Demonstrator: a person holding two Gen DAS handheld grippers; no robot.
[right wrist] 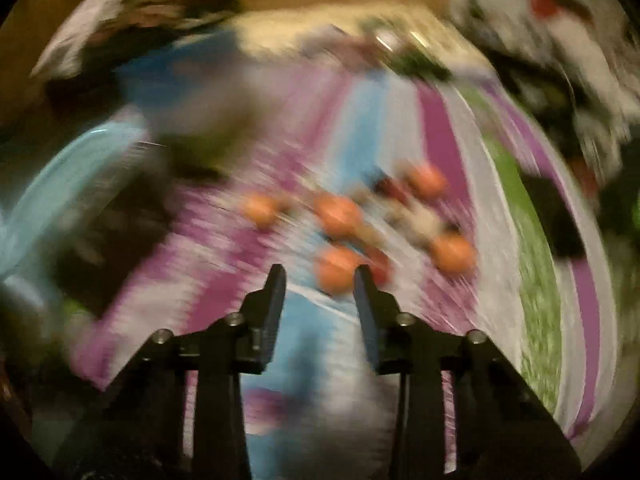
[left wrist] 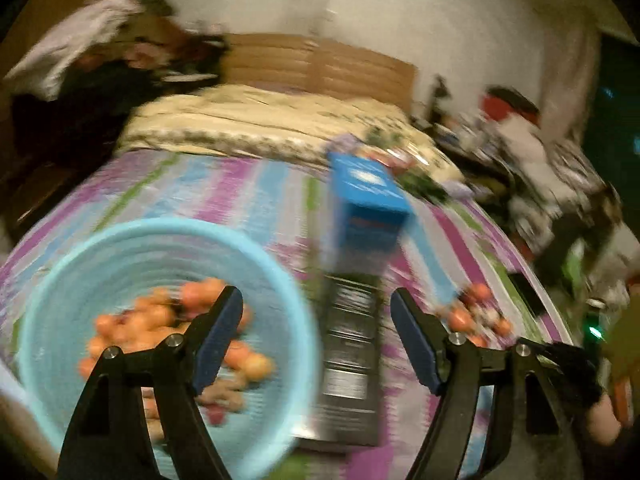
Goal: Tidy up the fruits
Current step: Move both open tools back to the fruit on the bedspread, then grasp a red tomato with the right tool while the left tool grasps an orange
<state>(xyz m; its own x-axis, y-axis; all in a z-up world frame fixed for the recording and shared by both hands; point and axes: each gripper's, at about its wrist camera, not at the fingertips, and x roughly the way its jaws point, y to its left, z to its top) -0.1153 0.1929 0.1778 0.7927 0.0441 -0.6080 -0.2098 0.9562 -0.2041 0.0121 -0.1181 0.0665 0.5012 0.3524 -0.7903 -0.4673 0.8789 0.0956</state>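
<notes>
A light blue woven basket sits on the striped bedspread at the lower left of the left wrist view, holding several orange and pinkish fruits. My left gripper is open and empty, its left finger over the basket. A small pile of loose orange fruits lies on the spread to the right. In the blurred right wrist view the same loose fruits lie just ahead of my right gripper, which is open and empty; one orange fruit sits near its fingertips.
A blue carton and a dark box stand between the basket and the loose fruits. The purple, blue and green striped spread covers the bed. Pillows, a wooden headboard and cluttered clothes lie beyond. A black object lies right of the fruits.
</notes>
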